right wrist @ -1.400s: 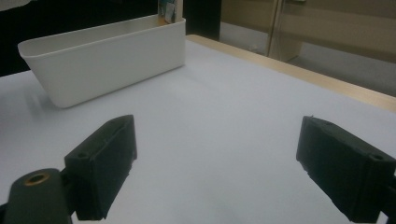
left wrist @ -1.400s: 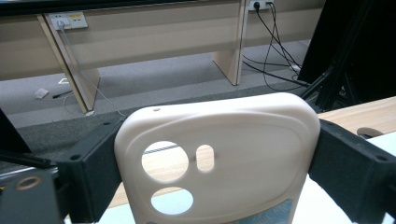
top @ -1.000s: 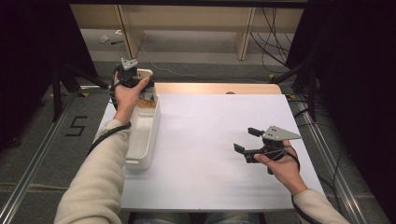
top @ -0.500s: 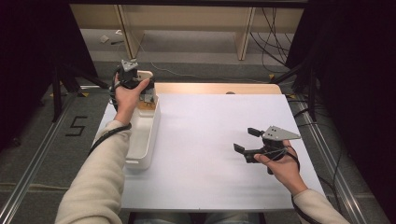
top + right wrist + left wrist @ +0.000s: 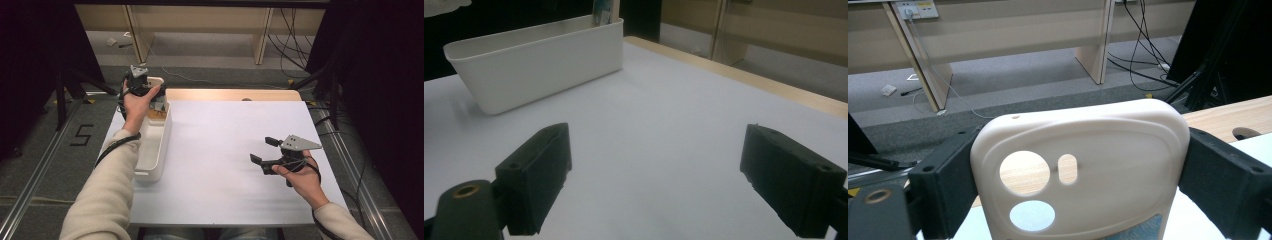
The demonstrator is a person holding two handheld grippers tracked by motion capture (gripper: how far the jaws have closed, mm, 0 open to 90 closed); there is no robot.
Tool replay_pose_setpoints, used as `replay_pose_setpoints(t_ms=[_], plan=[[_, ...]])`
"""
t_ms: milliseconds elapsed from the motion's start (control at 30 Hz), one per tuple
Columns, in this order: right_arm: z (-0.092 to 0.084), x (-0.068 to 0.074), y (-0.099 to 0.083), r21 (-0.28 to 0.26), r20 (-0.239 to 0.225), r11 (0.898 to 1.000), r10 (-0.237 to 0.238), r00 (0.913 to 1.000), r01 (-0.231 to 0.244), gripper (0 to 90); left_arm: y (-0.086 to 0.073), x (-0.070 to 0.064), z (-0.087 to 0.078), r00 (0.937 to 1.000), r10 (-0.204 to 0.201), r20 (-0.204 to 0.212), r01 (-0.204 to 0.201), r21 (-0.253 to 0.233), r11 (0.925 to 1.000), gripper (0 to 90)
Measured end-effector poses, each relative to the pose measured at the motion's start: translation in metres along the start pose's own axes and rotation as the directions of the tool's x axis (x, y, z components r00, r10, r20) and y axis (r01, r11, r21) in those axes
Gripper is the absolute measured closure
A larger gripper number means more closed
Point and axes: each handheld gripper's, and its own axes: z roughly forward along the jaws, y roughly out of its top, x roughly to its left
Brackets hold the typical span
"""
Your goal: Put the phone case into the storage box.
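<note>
Between the fingers of your left gripper (image 5: 1078,200) sits a phone case (image 5: 1083,170), a smooth, matte, cream-coloured shell with rounded corners, one round cutout, a small slot beside it and a second round hole below; the blocky black fingers (image 5: 1223,175) press on its two side edges, so it is grasped and held upright. From the high view, your left gripper (image 5: 139,87) holds that case over the far end of the white bin (image 5: 162,145), a long, narrow plastic tub with rounded corners and a glossy rim, which stands along the left edge of the counter (image 5: 225,150). That counter is covered by a flat, matte white sheet, with a strip of pale wood grain showing at its far edge. Your right gripper (image 5: 264,150) rests well apart on the right side, low over the sheet, a grey three-cornered plate on top; its angular black fingers (image 5: 536,175) are released, spread wide with bare white surface between them.
</note>
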Motion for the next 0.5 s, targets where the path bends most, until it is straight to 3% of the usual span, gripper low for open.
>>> replay_pose_setpoints(t_ms=[500], plan=[[0.0, 0.0, 0.0, 0.0, 0.0, 1.0, 0.001, 1.0, -0.001, 14.1, -0.004, 0.0006, 0.0015, 1.0, -0.008, 0.002, 0.008, 0.009, 0.9999, 9.8]])
